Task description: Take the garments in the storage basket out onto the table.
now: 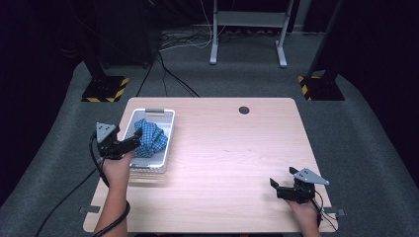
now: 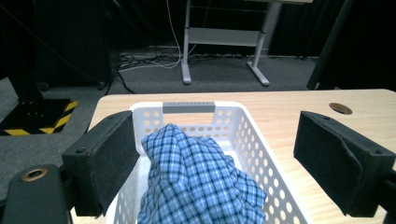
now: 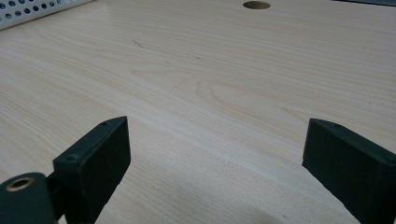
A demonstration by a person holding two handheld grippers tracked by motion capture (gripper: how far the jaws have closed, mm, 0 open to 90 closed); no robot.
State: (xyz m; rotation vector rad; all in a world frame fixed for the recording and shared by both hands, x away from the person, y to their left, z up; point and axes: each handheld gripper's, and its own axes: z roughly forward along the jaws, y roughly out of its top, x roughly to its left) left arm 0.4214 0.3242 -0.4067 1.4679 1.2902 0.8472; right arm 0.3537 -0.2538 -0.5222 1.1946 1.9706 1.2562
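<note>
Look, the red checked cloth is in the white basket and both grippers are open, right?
Only the colour is wrong: the checked cloth is blue, as the left gripper view shows. It does lie in the white basket, and the left gripper and right gripper are both open.

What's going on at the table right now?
Left hand-held gripper open above crumpled blue checked cloth in white perforated plastic basket. Right hand-held gripper open, idle. Nothing blocking.
</note>
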